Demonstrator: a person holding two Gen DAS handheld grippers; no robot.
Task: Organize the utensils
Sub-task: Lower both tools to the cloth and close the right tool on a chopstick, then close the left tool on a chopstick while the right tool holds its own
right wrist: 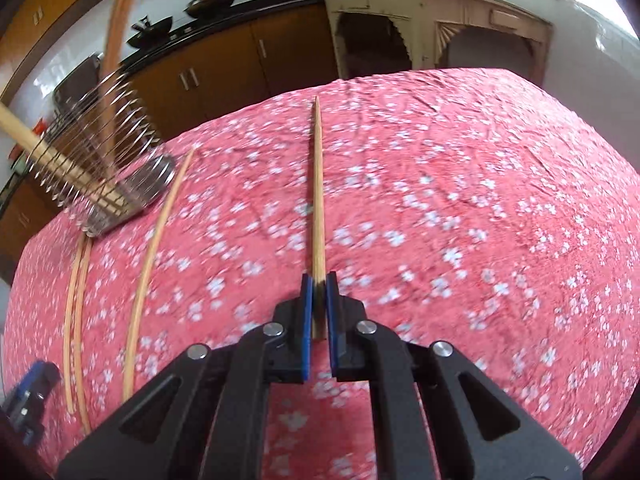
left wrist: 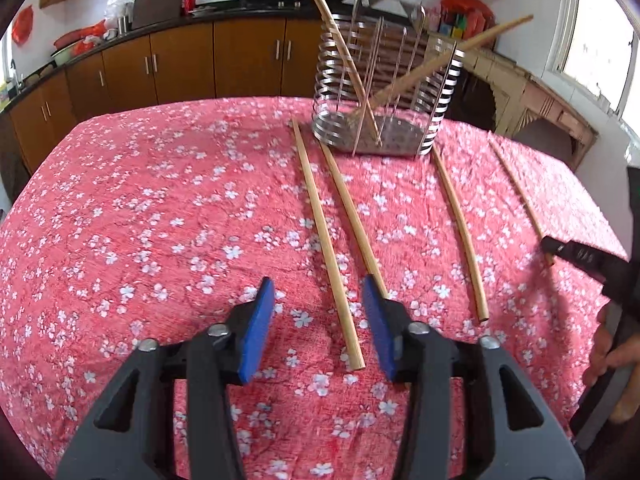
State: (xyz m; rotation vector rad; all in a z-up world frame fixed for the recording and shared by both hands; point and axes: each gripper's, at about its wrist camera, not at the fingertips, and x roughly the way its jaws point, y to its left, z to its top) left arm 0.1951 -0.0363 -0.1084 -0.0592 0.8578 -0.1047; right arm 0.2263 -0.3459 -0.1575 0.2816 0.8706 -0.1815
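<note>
Four bamboo chopsticks point(left wrist: 328, 240) on tablecloth point(left wrist: 160, 220) | light, stiff, slippery; grip near thick end | right gripper point(right wrist: 319, 308) clenched on one point(right wrist: 318, 200) | left gripper point(left wrist: 318, 324) released, straddling another

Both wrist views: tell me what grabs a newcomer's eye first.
The red floral tablecloth fills both views. At its far side stands a wire utensil holder with chopsticks leaning inside. The right hand-held gripper is shut on one chopstick; the left hand-held gripper straddles another chopstick.
</note>
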